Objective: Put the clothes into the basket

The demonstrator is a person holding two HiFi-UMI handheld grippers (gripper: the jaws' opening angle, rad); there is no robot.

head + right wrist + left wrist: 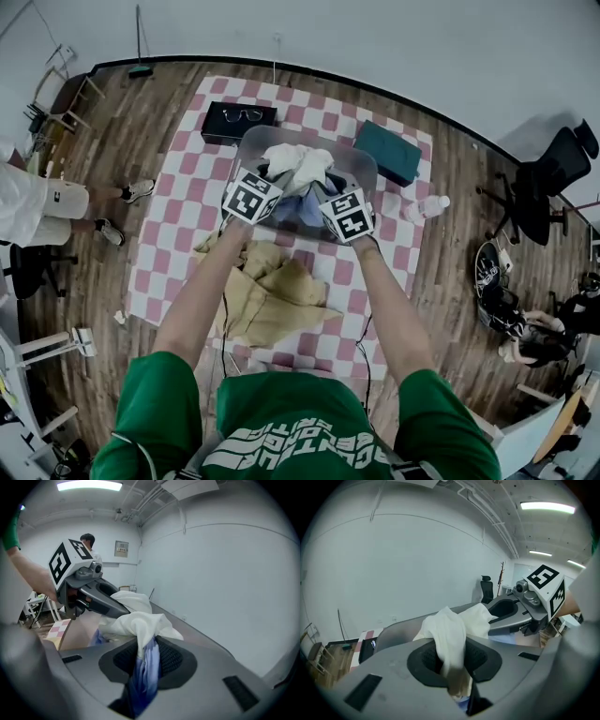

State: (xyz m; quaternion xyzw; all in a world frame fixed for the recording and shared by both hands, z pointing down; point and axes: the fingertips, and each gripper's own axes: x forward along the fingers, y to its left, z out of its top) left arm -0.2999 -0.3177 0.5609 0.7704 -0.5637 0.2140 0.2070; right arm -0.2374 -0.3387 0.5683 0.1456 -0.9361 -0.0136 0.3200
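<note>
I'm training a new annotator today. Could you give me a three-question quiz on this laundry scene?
1. True or false: the left gripper is empty.
2. Which garment lies on the checkered mat, outside the basket? A tan, B red, C black.
3. Fill in: the right gripper pinches white and ____ fabric.
Key: 1 false, its jaws are shut on white cloth. 2 A, the tan garment. 3 blue; blue cloth hangs between its jaws.
</note>
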